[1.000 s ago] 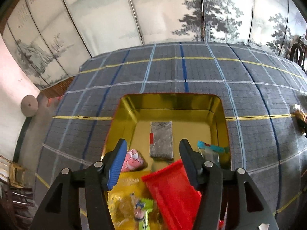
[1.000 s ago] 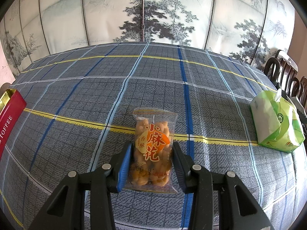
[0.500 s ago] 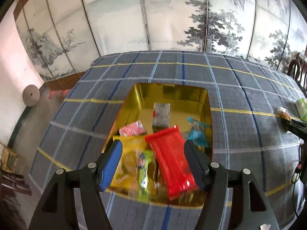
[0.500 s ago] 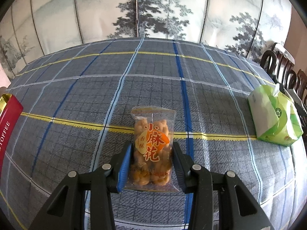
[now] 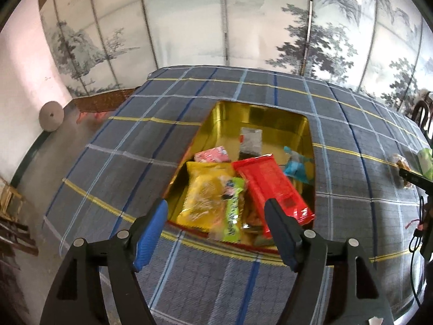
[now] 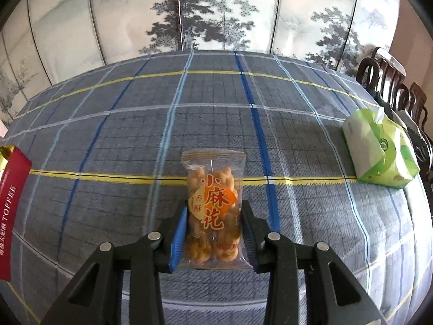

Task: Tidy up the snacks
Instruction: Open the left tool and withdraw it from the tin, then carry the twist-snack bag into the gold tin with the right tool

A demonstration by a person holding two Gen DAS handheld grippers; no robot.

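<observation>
My left gripper (image 5: 216,224) is open and empty, held above the near edge of a gold tin (image 5: 259,113) on the plaid tablecloth. The tin holds a red packet (image 5: 268,178), a yellow bag (image 5: 205,192), a green bar (image 5: 234,211), a pink packet (image 5: 212,155), a grey packet (image 5: 251,139) and a teal packet (image 5: 296,168). My right gripper (image 6: 213,233) is shut on a clear packet of fried dough twists (image 6: 213,205), which stands upright between the fingers just over the cloth. The tin's red side (image 6: 10,203) shows at the left edge of the right wrist view.
A green and white tissue pack (image 6: 379,149) lies at the table's right side. Dark wooden chairs (image 6: 392,81) stand behind it. A painted folding screen (image 6: 216,13) runs behind the table. The floor and a round grey object (image 5: 51,115) lie left of the table.
My left gripper has pulled back and up from the tin, leaving the red packet lying in it. My right gripper stays shut on the dough twist packet, almost still.
</observation>
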